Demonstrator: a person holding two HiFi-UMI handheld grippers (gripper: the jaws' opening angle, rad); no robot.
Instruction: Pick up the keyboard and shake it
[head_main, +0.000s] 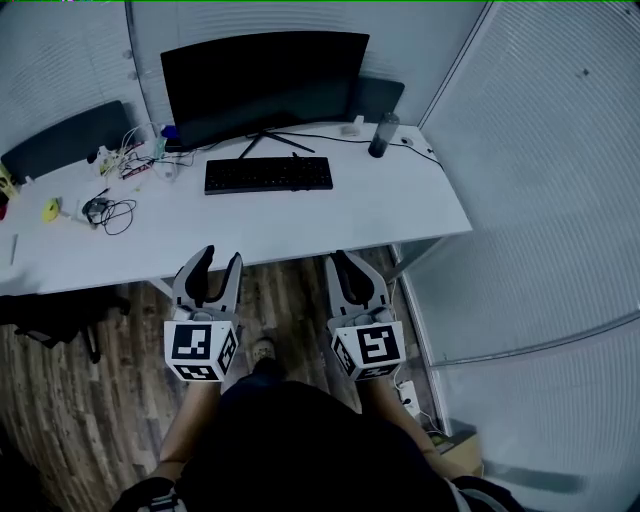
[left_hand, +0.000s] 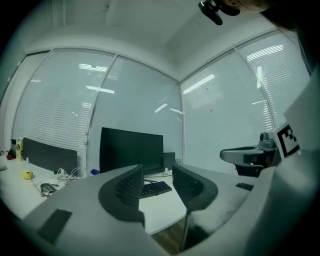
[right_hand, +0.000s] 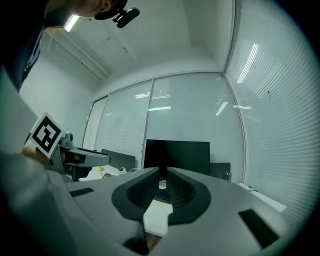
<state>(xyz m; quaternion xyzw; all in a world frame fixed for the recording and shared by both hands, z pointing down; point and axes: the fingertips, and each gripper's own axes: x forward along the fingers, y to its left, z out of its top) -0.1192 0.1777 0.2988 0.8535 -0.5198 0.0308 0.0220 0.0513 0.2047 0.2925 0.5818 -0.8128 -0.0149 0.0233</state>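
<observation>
Black keyboard (head_main: 268, 174) is found lying flat on the white desk (head_main: 350, 215), just in front of the monitor (head_main: 262, 80) and near its stand (head_main: 270, 142). It is well apart from both grippers.

Left gripper (head_main: 220, 256): held over the wooden floor (head_main: 290, 290), short of the desk's near edge. Its jaws are parted and nothing is between them.
Right gripper (head_main: 343, 258): held beside it at like height. Its jaws are closed together on nothing.
Both are pointed level toward the desk.

Step judged: approach. The pick is not yet begun.

Notes for the step:
- The right jaws should be opened before the desk is reached, so that no pad is pushed against the keys.
- One grip at each short end of the keyboard is advised, so that the load is shared and the board is kept level when lifted.
- The board is thin and lies flat, so the wrists will probably have to be rolled for the pads to close over its top and underside. An end may first have to be eased up off the desk.
- The stand's feet sit close behind, and a dark bottle (head_main: 382, 135) is at the right rear. The lift should be made up and toward the person.
- A thin cable (head_main: 340, 137) is run along the desk behind the board. Whether it is attached to the keyboard cannot be told, so the shake should be kept short until slack is confirmed.
</observation>
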